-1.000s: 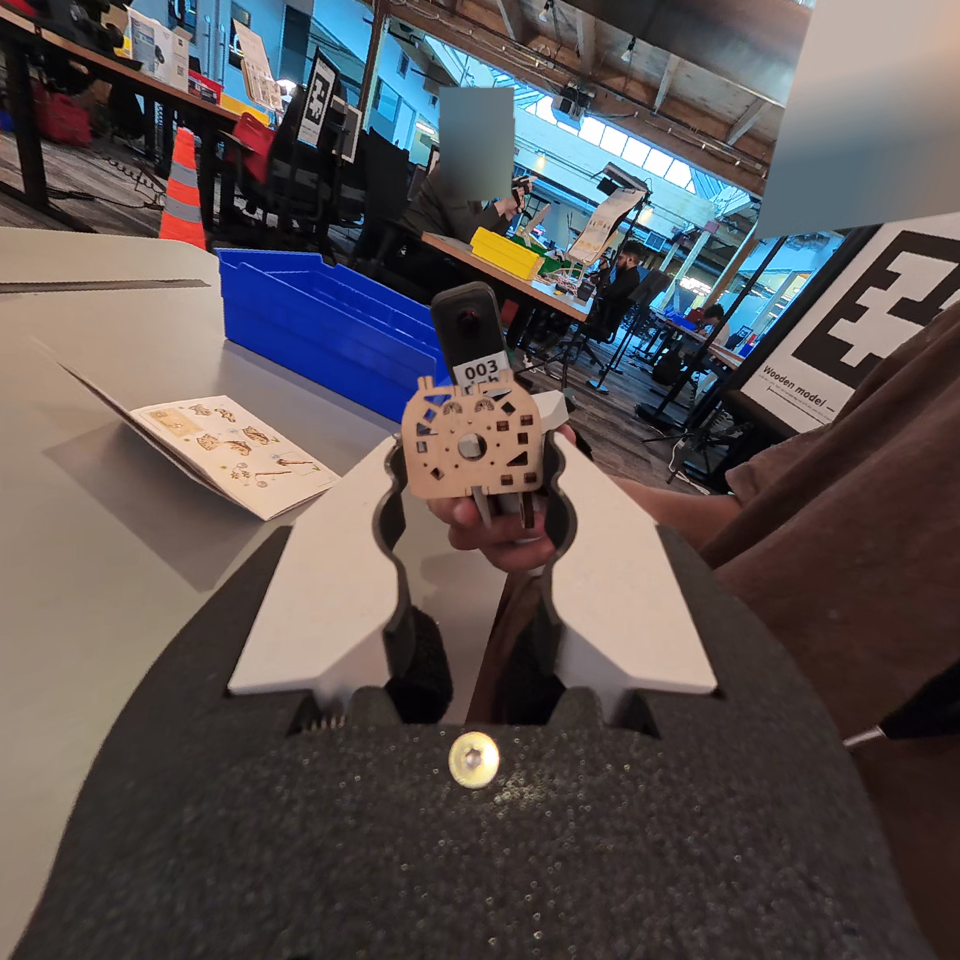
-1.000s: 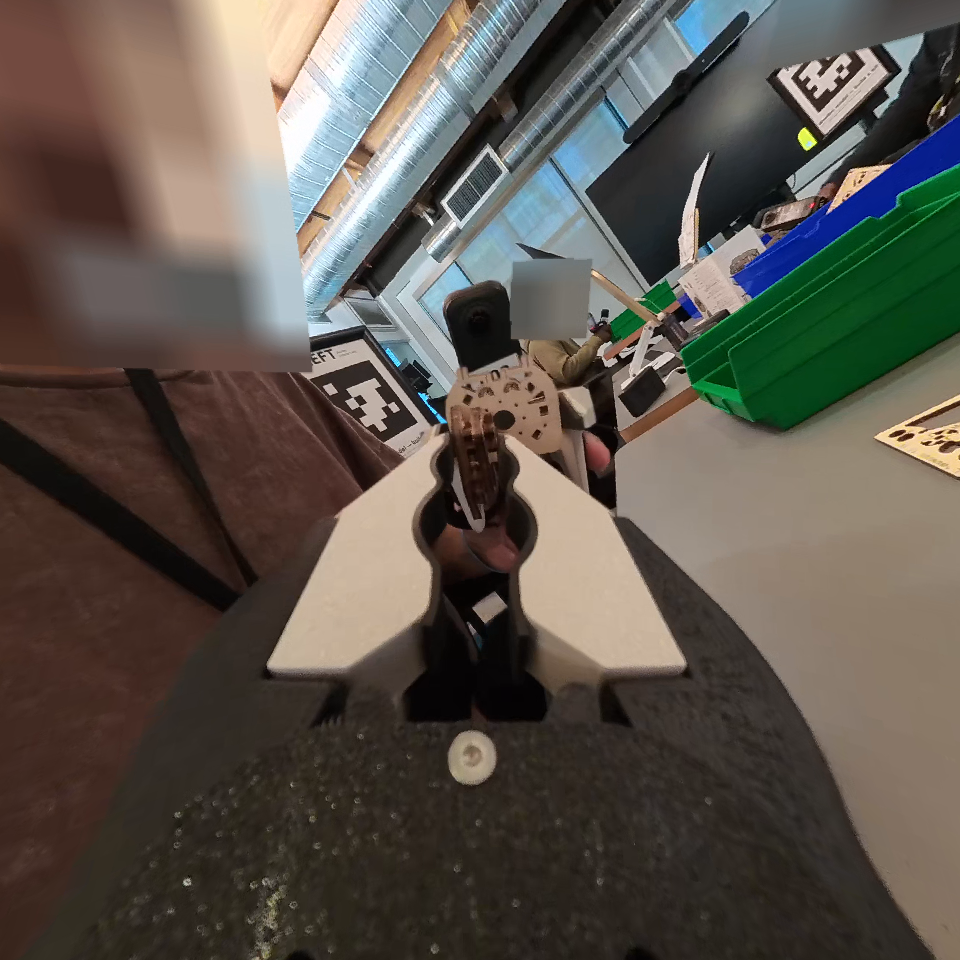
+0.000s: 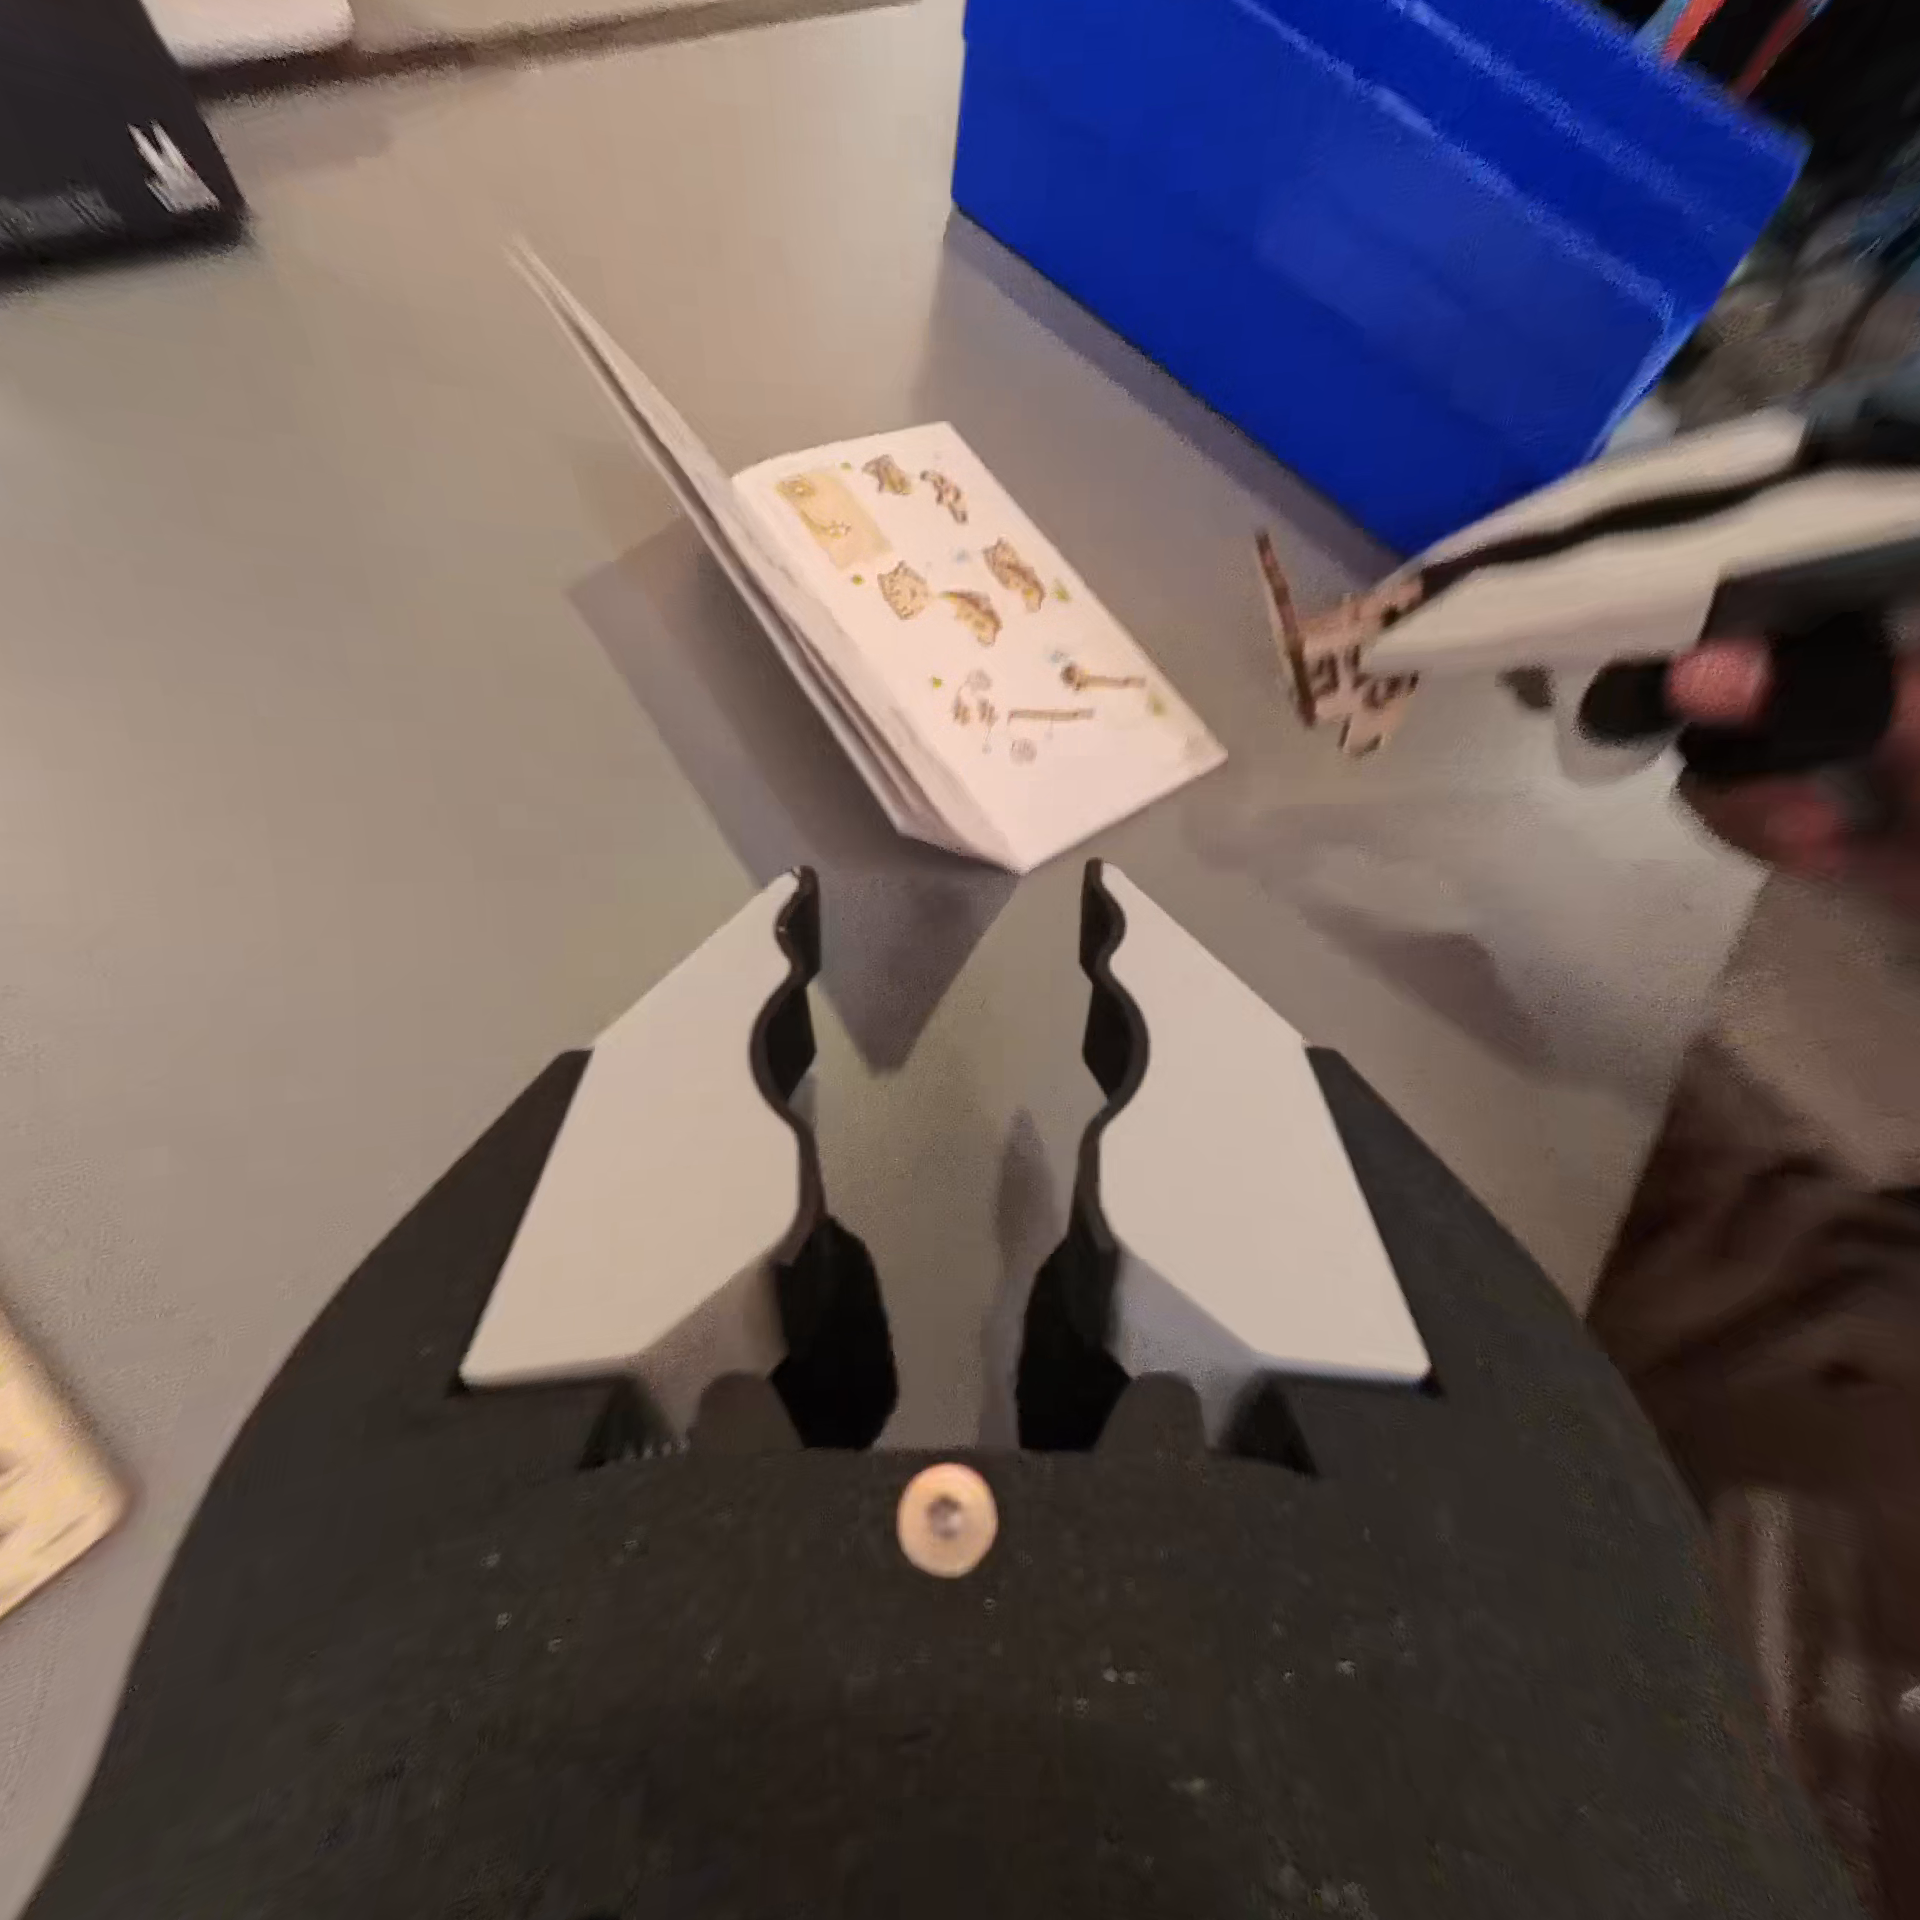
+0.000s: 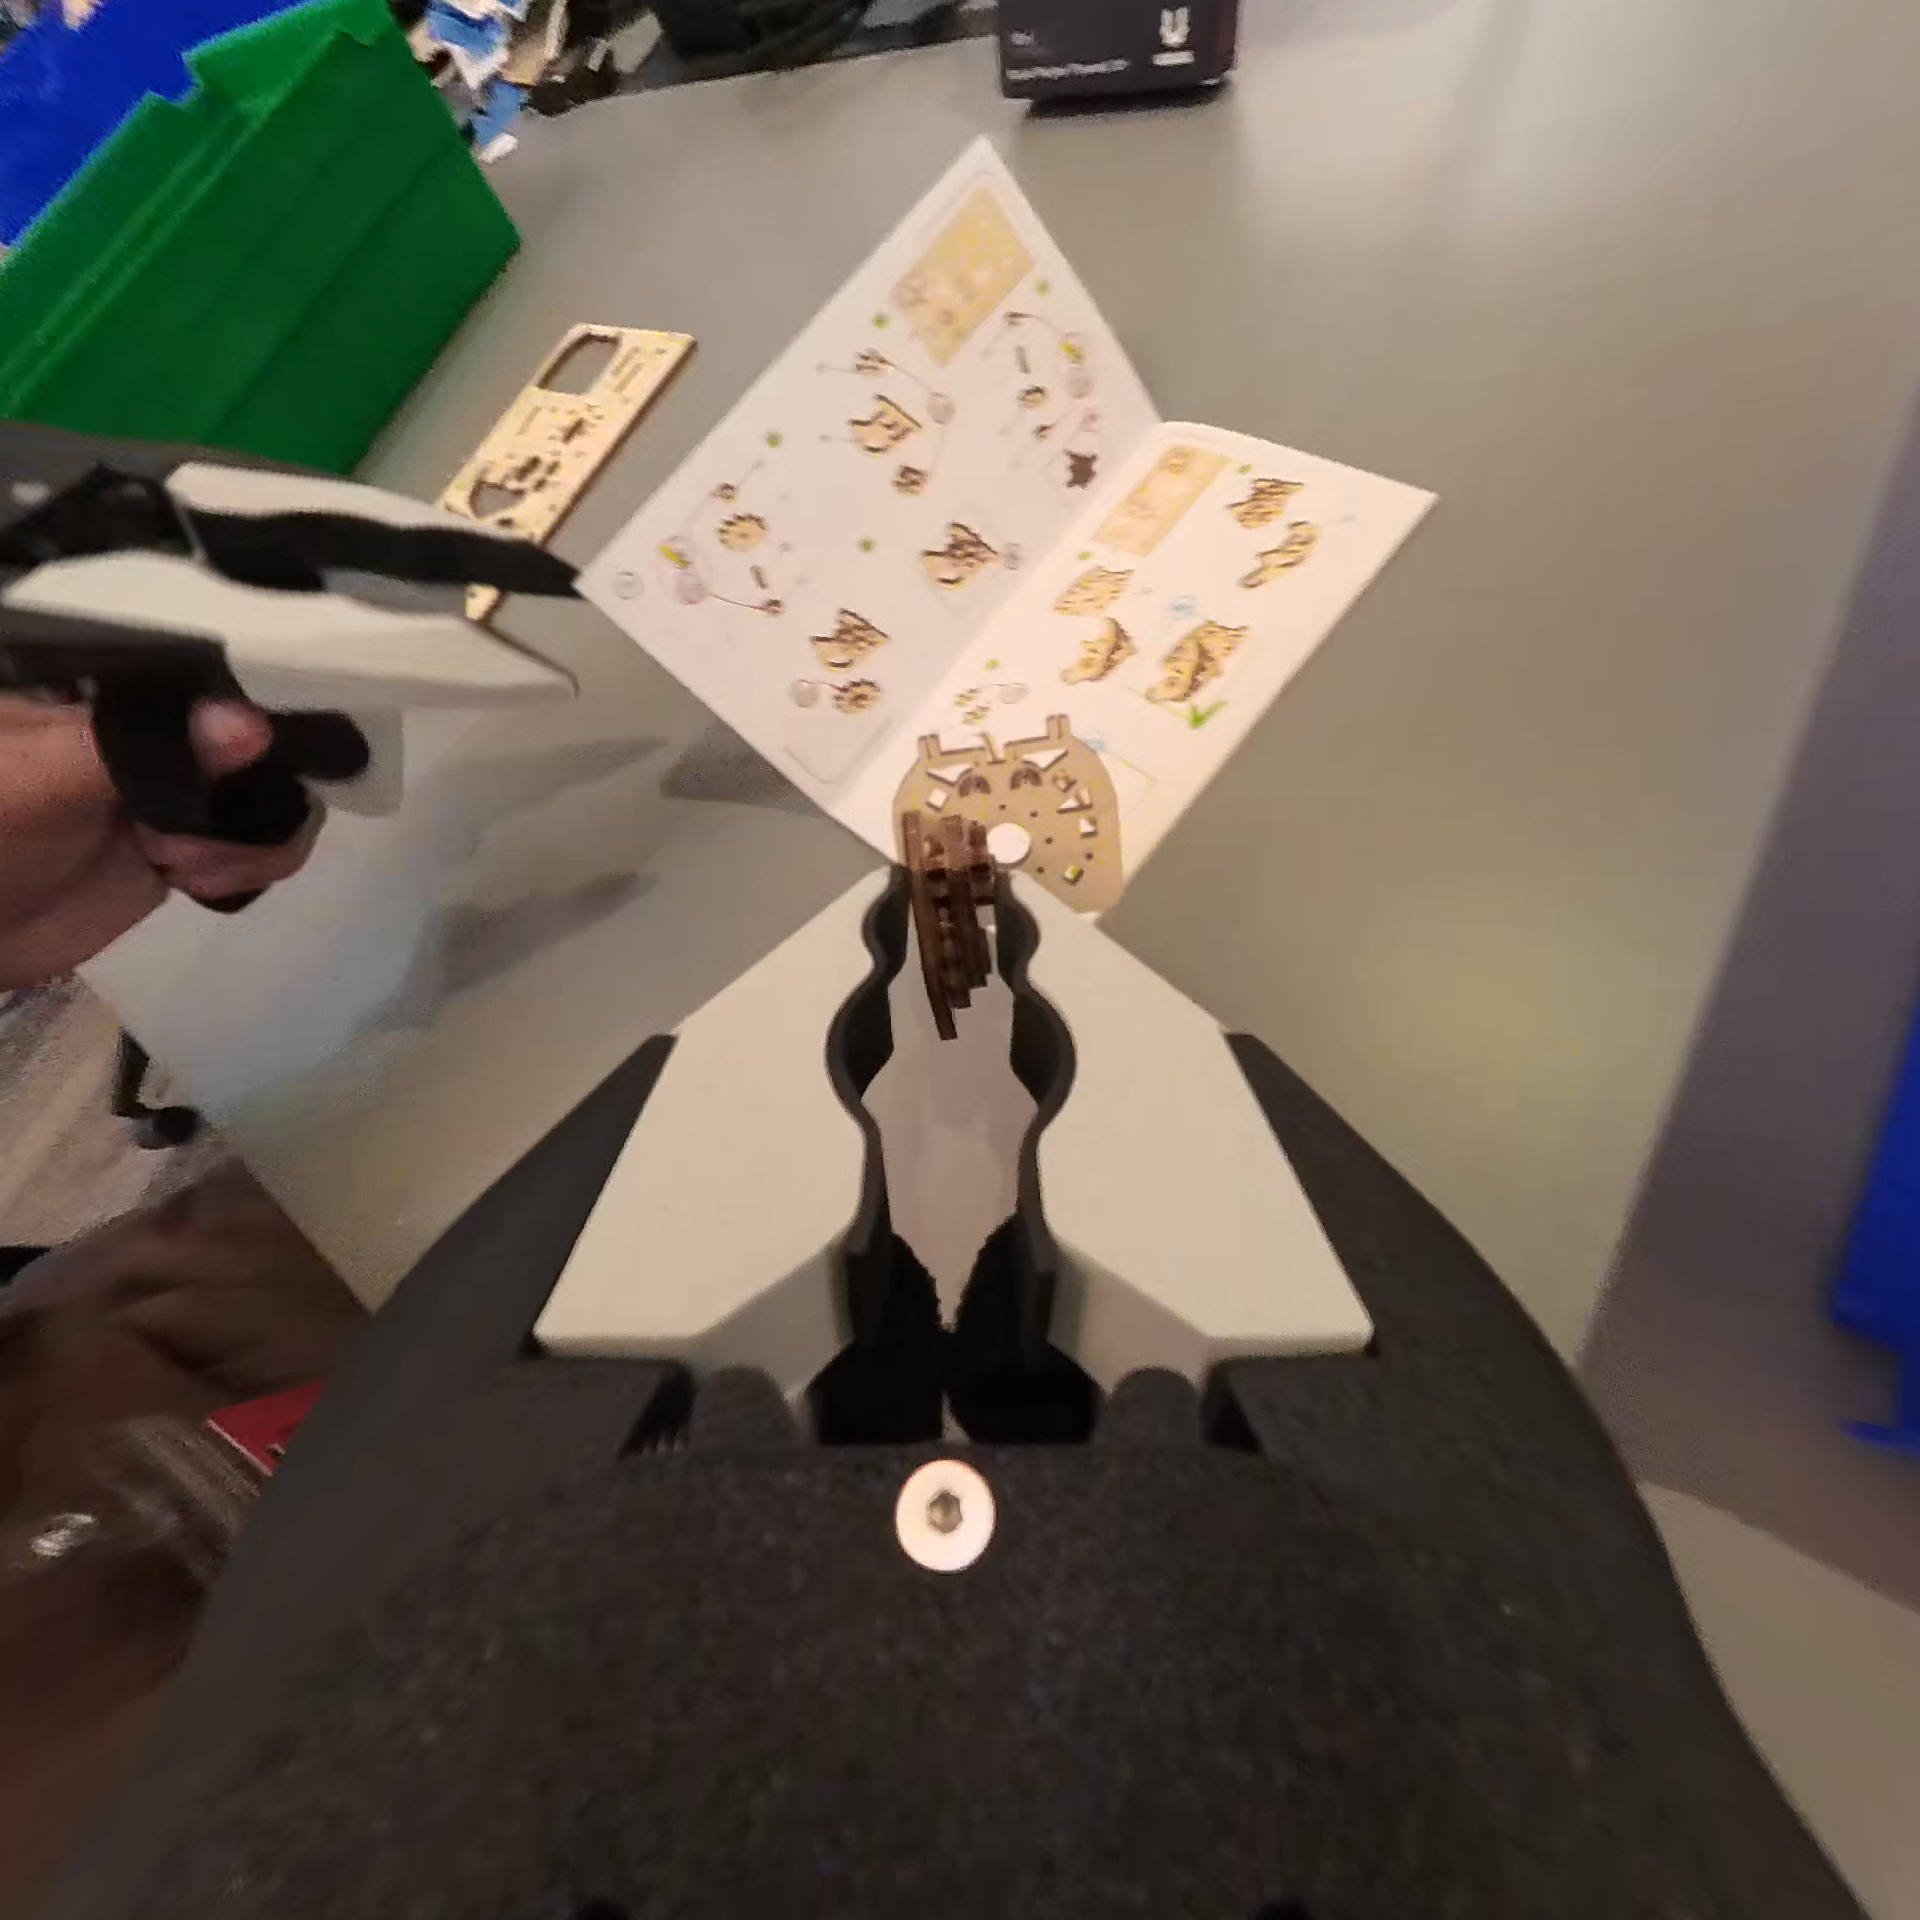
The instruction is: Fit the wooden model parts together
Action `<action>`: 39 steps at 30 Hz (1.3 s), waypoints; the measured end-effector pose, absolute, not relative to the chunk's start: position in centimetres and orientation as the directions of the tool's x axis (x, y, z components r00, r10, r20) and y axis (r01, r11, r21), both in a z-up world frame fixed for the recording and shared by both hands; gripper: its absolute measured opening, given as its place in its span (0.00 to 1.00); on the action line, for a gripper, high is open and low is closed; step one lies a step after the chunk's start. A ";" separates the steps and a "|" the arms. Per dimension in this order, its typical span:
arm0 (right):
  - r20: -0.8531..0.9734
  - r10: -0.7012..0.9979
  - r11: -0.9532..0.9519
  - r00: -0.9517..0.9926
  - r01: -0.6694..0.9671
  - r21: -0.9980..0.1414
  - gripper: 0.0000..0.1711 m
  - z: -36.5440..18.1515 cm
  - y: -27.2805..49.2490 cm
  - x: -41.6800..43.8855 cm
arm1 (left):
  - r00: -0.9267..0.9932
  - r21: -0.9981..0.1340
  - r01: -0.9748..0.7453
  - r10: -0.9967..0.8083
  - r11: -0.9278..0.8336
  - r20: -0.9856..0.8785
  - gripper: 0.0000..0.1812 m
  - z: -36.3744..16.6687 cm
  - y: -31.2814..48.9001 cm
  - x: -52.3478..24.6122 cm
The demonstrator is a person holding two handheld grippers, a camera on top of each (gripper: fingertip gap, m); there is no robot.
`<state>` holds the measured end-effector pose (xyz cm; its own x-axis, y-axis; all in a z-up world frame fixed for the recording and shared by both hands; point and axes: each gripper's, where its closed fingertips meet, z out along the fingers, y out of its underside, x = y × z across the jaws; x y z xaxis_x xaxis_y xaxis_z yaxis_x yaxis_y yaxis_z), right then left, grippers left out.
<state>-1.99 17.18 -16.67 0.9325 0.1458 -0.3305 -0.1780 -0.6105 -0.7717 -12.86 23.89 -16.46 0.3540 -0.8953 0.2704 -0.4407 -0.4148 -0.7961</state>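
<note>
**Inspector:** Since a second ago both grippers have dropped from facing each other in the air to looking down at the grey table [image 3: 312,727]. The left gripper [image 3: 948,904] has let go of the perforated plate; its fingers are spread with nothing between them.

**Clerk:** And the wooden parts?

**Inspector:** All with the right gripper [image 4: 954,899]. Its fingers pinch the stacked wooden assembly [image 4: 951,935] edge-on at the tips, and the perforated plate [image 4: 1023,821] now sits on the front of it, seemingly joined. In my judgement the narrow tip hold keeps the faces clear for further pieces.

**Clerk:** Beyond the grippers?

**Inspector:** The open instruction booklet [image 4: 935,499] lies just ahead, likely placed for consulting the next step. Farther off lies the flat wooden parts sheet [image 4: 566,431], beside a green bin [image 4: 239,260]. A blue bin [image 3: 1351,229] stands behind the booklet.
</note>
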 end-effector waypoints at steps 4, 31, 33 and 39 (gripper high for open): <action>-0.331 0.101 -0.622 0.938 -0.200 -0.757 0.09 -17.0 17.1 -0.4 | 0.416 -0.696 -0.412 -0.801 -0.588 0.430 0.24 -18.2 25.9 -10.5; -0.220 0.042 -0.899 0.975 -0.059 -0.434 0.14 -20.7 19.4 1.8 | 0.582 -0.660 -0.193 -0.626 -0.726 0.519 0.00 -18.6 25.9 -15.8; -0.222 0.040 -0.886 0.974 -0.068 -0.459 0.18 -20.3 19.3 1.9 | 0.581 -0.662 -0.192 -0.627 -0.725 0.519 0.00 -18.6 25.9 -15.8; -0.179 0.155 -0.695 0.972 -0.021 -0.719 0.17 -16.5 18.4 1.2 | 0.597 -0.669 -0.177 -0.619 -0.722 0.510 0.00 -18.8 25.7 -16.4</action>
